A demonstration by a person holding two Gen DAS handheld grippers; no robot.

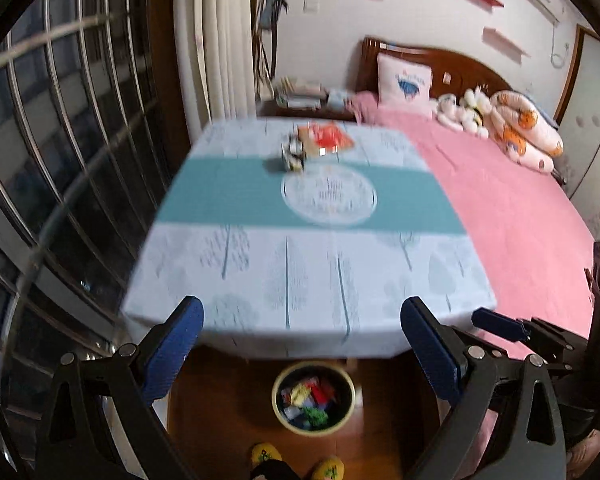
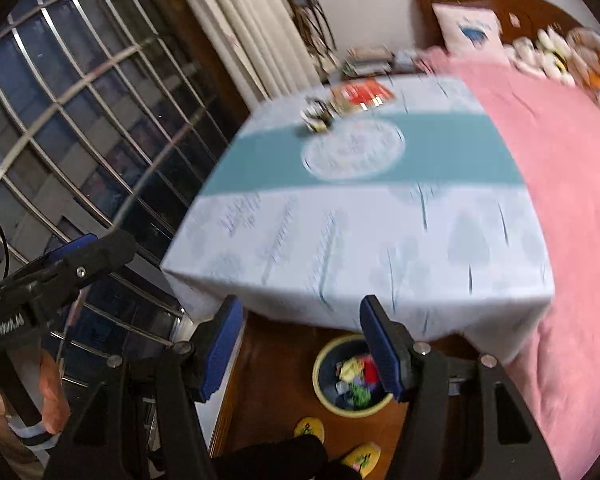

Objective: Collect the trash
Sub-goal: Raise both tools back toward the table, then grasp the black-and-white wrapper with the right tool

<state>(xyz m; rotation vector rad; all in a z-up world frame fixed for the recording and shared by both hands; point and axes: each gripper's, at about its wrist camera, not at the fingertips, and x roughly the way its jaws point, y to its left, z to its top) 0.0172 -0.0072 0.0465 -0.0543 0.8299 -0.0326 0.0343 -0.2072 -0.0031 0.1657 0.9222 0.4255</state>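
1. The trash left to collect, as far as I can see, sits at the far end of the surface (image 1: 312, 264): a crumpled dark-and-white wrapper (image 1: 293, 155) and, touching it on the far side, a flat red-and-orange packet (image 1: 326, 139). Motion blur keeps me from reading either one more closely.
2. On the floor just below the near edge of the surface stands the bin (image 1: 314, 398), already holding a heap of colourful wrappers. I judge the job well along, with those two pieces remaining.
3. My left gripper (image 1: 302, 344) hangs above the near edge, jaws spread wide, nothing between the blue pads and nothing touched.
4. My right gripper (image 2: 300, 352) is partly open, narrower than the left, and also empty; one finger overlaps the bin in its view, but I judge it well above it.
5. Both grippers stand well apart from the wrapper and the packet.
6. Beside the surface runs a pink bed (image 1: 520, 216); yellow slippers (image 1: 266, 454) show at the bottom.
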